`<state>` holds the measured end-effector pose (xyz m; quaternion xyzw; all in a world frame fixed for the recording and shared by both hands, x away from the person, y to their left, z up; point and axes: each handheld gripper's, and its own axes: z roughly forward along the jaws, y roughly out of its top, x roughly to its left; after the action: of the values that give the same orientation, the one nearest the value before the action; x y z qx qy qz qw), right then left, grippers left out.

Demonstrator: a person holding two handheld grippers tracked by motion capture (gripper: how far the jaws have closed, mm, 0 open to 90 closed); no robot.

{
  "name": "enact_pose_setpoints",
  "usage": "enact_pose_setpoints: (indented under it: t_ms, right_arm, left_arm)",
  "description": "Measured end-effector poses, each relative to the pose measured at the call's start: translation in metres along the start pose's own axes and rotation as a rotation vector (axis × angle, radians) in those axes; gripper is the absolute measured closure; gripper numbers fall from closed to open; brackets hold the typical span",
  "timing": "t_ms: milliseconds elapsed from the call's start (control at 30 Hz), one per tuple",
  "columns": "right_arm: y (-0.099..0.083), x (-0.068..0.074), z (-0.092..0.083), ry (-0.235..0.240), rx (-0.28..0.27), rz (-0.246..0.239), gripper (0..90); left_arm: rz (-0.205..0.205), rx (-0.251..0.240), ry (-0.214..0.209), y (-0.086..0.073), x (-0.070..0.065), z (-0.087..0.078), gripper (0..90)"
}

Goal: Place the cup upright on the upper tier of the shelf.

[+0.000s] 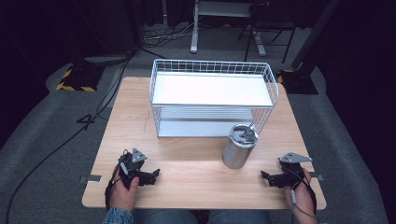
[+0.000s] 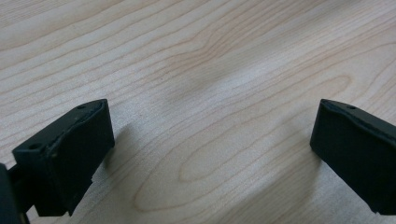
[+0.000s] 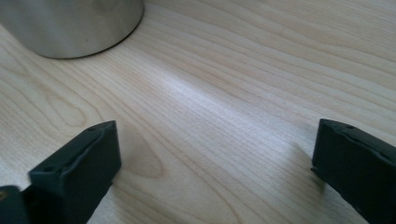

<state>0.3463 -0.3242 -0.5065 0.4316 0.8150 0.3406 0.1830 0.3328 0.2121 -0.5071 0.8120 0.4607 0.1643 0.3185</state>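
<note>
As both tools rest low at the near edge of the wooden table [image 1: 140, 116], no grasp has yet been made. The left gripper [image 1: 152, 174] is held over bare wood at the near left, its jaws spread wide with nothing between them, as is confirmed in the left gripper view [image 2: 210, 154]. The right gripper [image 1: 267, 176] is held at the near right, likewise released and empty, its 2 jaws standing well apart in the right gripper view [image 3: 215, 163]. Just beyond it, toward the middle of the table, a steel canister [image 1: 238, 148] is found standing upright, its long axis vertical and its open mouth pointing up; its base is seen at the upper left of the right gripper view [image 3: 70, 23]. Some metal utensils [image 1: 250, 132] are seen in its mouth, with 1 handle leaning up and to the right; their kind cannot be told. Farther back, a white wire basket [image 1: 212, 65] is placed, apart from the canister. The step in hand is judged to be an approach to the canister by the right gripper. It would be done well if the jaws were kept fully spread, brought level against the wall below the rim, and closed squarely, so that the canister is not tipped and the utensils are not disturbed.
</note>
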Motion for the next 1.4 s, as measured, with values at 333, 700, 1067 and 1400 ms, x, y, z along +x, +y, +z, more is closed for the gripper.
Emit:
enact_pose_setpoints:
  t_ms: [333,700,1067,1400]
  right_arm:
    - [0.0,-0.004,-0.001,0.031,-0.008,0.003,0.0]
    - [-0.002,-0.007,-0.012,-0.012,0.034,0.028,0.0]
    - [0.027,0.008,-0.05,0.051,-0.132,0.0,0.0]
    - [0.046,0.022,-0.065,0.108,-0.227,-0.031,0.0]
  left_arm:
    - [0.0,0.002,0.005,0.001,0.0,0.0,0.2]
    - [-0.017,0.002,0.007,0.002,0.0,0.002,0.2]
    - [-0.011,0.0,0.01,0.002,0.001,0.002,0.2]
    - [-0.019,-0.001,0.013,0.001,0.0,0.001,0.2]
